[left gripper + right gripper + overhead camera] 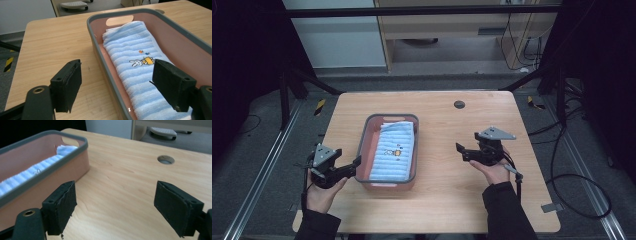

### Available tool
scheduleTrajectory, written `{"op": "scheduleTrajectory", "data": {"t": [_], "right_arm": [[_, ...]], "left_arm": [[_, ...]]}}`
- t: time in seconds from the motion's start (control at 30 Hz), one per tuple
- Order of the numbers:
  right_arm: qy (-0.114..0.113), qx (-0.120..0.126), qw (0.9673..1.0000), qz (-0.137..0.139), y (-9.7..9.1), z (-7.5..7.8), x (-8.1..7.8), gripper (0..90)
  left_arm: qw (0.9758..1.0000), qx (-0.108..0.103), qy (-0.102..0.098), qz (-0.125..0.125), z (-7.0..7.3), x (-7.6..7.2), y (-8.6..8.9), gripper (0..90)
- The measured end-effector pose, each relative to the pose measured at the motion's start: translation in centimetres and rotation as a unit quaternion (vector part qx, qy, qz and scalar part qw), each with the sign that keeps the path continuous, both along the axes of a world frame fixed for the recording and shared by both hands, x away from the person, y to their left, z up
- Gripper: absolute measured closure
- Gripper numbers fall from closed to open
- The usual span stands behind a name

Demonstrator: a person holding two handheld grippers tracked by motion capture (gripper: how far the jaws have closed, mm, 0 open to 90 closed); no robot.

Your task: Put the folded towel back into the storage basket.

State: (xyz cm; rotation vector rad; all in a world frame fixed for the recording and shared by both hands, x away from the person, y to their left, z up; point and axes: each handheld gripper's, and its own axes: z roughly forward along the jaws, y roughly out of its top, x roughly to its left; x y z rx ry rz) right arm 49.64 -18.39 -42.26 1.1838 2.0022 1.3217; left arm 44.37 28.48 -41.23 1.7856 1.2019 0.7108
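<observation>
High view: folded blue striped towel [393,151] lying in pink basket [386,186], mid-table [447,200]. L gripper [357,162] at basket's left rim, R gripper [460,150] well apart.
L gripper view: jaws spread, straddling rim, nothing pinched; bunny print [136,62] on towel.
R gripper view: jaws spread, empty, above bare tabletop beside basket.

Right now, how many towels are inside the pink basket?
1. A folded blue striped towel with a small rabbit picture lies lengthwise along the basket, from its far end to its near end. Whether another cloth lies hidden under it, I cannot tell.
</observation>
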Motion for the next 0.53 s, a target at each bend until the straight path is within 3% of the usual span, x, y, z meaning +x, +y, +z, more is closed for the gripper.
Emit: {"op": "scheduleTrajectory", "data": {"t": [0.23, 0.53], "right_arm": [[-0.002, -0.007, 0.9999, -0.01, -2.6, -1.7, -2.2, 17.9], [0.017, -0.001, 0.999, -0.042, -5.9, -4.0, -3.2, 17.6]], "left_arm": [[1.0, 0.006, 0.001, 0.003, -0.3, -0.1, 0.5, 22.5], [0.9998, 0.017, 0.01, 0.009, -1.2, -0.1, 1.1, 22.4]]}}
